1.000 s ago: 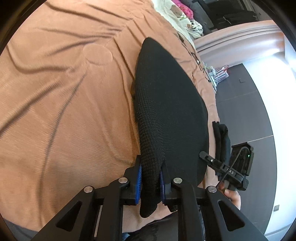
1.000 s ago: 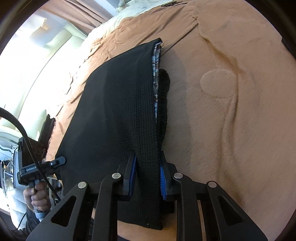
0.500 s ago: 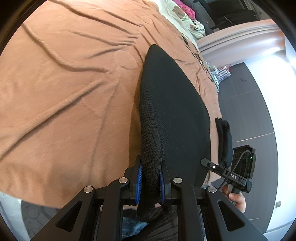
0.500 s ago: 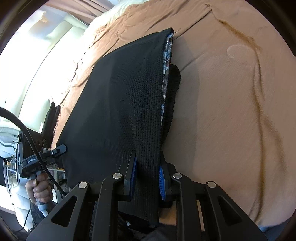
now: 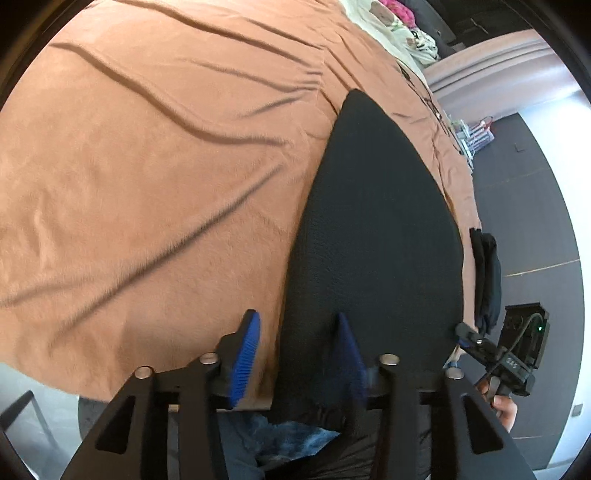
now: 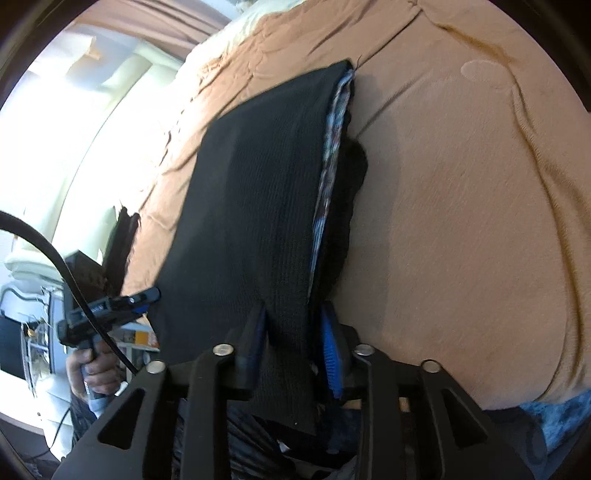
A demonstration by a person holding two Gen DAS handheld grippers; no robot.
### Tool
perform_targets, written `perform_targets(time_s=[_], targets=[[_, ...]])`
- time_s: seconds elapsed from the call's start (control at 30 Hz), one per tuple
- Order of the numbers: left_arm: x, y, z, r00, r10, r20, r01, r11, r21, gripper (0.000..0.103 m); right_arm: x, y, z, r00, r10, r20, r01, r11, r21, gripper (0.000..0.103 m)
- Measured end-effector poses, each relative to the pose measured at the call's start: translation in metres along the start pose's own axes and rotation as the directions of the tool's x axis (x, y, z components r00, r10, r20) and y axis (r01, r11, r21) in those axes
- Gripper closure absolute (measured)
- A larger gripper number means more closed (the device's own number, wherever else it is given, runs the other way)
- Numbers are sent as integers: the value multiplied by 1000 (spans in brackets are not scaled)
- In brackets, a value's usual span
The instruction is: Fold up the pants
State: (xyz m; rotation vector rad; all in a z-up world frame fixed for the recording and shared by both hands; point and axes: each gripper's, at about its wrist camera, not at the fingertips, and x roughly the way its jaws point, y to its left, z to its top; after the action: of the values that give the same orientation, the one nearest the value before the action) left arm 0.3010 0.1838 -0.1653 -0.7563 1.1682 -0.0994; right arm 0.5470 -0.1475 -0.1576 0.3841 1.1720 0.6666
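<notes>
Black knit pants [image 5: 376, 229] lie folded lengthwise on the brown bedspread [image 5: 147, 184]. The near end of the pants reaches the bed's edge. My left gripper [image 5: 295, 350] is opening. The cloth's left edge sits between its blue pads, and the left pad stands clear of it. In the right wrist view the pants [image 6: 258, 192] show a patterned inner layer [image 6: 332, 147] along their right edge. My right gripper [image 6: 293, 343] is opening too. A strip of the pants lies between its pads, with a gap at the right pad.
A second folded dark garment [image 5: 487, 273] sits at the bed's edge beside the pants. Floral bedding [image 5: 402, 33] lies at the far end. Dark floor [image 5: 535, 221] runs along the bed. A person's hand holds each gripper handle [image 6: 92, 362].
Both grippers were shut on the near end of the pants and have now parted their jaws. The pants have settled flatter on the bed, and both views have drawn back toward the bed's edge.
</notes>
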Motion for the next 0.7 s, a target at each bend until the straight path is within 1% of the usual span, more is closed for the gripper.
perform_targets(time_s=[0.07,0.13,0.27,0.4,0.43,0.47,0.53,0.7], targets=[[3,-2,8,1000,10,-1,-10,1000,7,54,-8,-8,7,999,15,40,-15,1000,14,40],[6,-6,15,1000,20,1,-20,1000,22,54,-14,-17,19,996,32,79,-35,999,39,34],[14,-12,33,1000,11,0,-11,999,42,54,-8,-30,34,992,80,100,-89,992,89,34],[20,-21,50,1000,1,2,-1,998,63,54,7,-47,51,988,121,94,-133,981,140,34],[23,-23,54,1000,-1,2,1,998,67,54,10,-50,54,987,129,91,-142,979,148,34],[25,-24,57,1000,-2,0,2,997,72,54,21,-43,48,987,134,90,-147,977,154,34],[30,-26,66,1000,-9,-6,9,997,79,54,30,-48,54,985,153,85,-165,971,171,34],[43,-30,84,1000,-18,-19,20,996,90,54,52,-52,63,985,156,67,-167,966,196,34]])
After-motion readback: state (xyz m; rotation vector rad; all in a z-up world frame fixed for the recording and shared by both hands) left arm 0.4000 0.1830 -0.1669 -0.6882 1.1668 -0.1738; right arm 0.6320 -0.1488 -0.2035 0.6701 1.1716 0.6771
